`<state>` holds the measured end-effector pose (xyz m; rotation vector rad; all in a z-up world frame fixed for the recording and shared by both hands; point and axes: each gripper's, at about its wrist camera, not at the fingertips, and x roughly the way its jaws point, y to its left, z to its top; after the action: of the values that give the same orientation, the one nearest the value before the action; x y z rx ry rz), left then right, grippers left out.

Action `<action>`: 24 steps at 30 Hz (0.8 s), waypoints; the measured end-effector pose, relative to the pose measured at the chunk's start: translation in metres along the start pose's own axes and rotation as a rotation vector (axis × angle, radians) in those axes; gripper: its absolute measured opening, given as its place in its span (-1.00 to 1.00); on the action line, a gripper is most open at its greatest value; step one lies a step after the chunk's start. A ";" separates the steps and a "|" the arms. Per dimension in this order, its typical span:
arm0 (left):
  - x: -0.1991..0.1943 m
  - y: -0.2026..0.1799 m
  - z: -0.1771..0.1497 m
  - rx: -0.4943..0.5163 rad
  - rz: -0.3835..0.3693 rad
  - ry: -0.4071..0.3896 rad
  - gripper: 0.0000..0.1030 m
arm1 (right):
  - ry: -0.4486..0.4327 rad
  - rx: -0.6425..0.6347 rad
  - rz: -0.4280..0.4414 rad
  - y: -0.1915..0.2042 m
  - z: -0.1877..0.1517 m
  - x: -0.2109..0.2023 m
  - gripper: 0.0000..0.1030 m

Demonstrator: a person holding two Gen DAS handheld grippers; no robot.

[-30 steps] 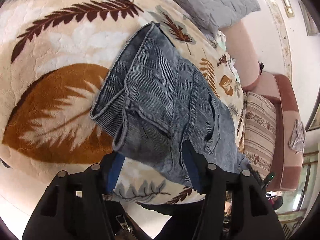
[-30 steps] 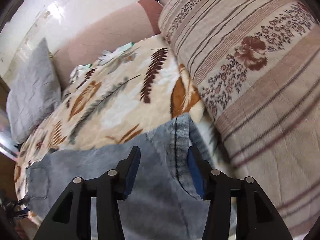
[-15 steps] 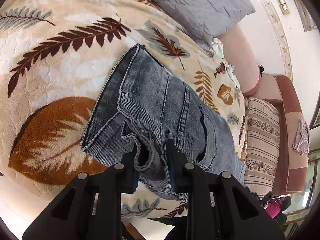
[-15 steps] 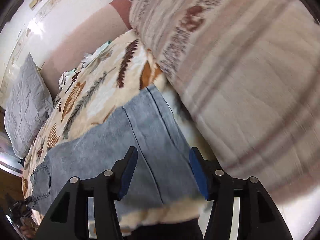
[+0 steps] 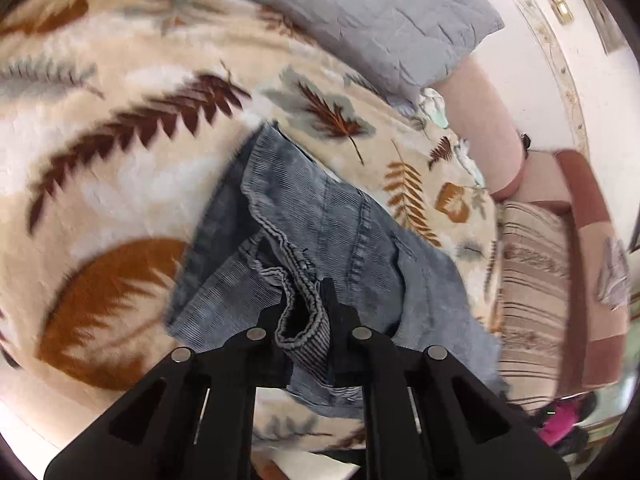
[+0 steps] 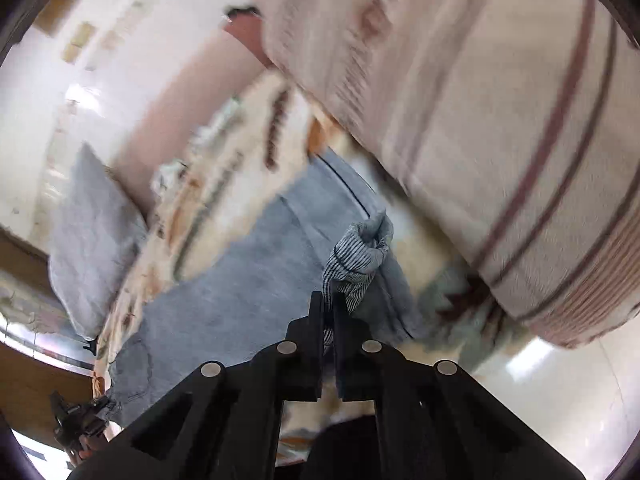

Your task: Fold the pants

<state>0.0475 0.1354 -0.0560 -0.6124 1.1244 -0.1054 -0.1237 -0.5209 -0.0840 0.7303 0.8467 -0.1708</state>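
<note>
With both ends of the pants (image 5: 320, 232) now pinched, the step in hand looks like the lift that carries one end over the other. They lie across the middle of a leaf-print blanket (image 5: 120, 140), running from centre frame toward the lower right in the left wrist view. The left gripper (image 5: 306, 312) has just been closing and is clenched on a bunched fold of the ribbed waistband at lower centre. The right gripper (image 6: 329, 312) has likewise just snapped closed on a gathered bit of the hem (image 6: 360, 252), which stands up in a twist just above its fingers.

To fold well, both hands would likely need to rise together and keep the cloth taut between them, so that the leg does not sag or drag the blanket along. Each grip holds only a small pinch of thick fabric; a slow lift would guard against slipping.

A striped cushion (image 6: 500, 120) fills the upper right of the right wrist view, close beside the hem end, and may crowd that hand's swing. A grey pillow (image 5: 380, 12) lies at the top of the left wrist view, well apart from the pants.
</note>
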 end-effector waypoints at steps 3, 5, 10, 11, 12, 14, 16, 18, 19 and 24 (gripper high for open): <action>0.018 0.016 -0.003 -0.012 0.080 0.050 -0.82 | 0.079 0.028 -0.051 -0.015 -0.010 0.018 -0.94; 0.032 0.031 -0.008 -0.050 0.087 0.107 -0.74 | 0.125 0.078 -0.066 -0.032 -0.018 0.029 -0.83; -0.003 0.036 -0.010 0.030 0.121 0.082 -0.20 | 0.054 0.113 0.023 -0.042 -0.016 -0.004 -0.67; -0.016 0.036 -0.010 0.058 0.147 0.062 -0.12 | 0.030 0.098 0.018 -0.043 -0.017 -0.014 -0.45; -0.025 0.036 -0.010 0.075 0.154 0.045 -0.11 | 0.020 0.096 0.013 -0.045 -0.018 -0.018 -0.18; -0.045 0.032 -0.009 0.108 0.133 0.019 -0.11 | 0.020 0.109 0.018 -0.052 -0.023 -0.019 -0.07; -0.055 0.013 -0.005 0.150 0.121 -0.002 -0.07 | 0.033 0.127 0.048 -0.057 -0.028 -0.014 -0.07; -0.054 -0.019 -0.002 0.212 0.106 -0.005 0.06 | 0.044 0.156 0.081 -0.061 -0.028 -0.003 -0.07; -0.049 -0.036 0.000 0.241 0.095 0.002 0.13 | 0.043 0.171 0.105 -0.063 -0.028 0.004 -0.07; 0.007 -0.162 -0.012 0.501 0.036 0.137 0.26 | 0.038 0.197 0.116 -0.067 -0.024 0.024 -0.06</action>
<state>0.0760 -0.0073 0.0174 -0.1393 1.1839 -0.3902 -0.1505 -0.5523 -0.1468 0.9674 0.8287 -0.1375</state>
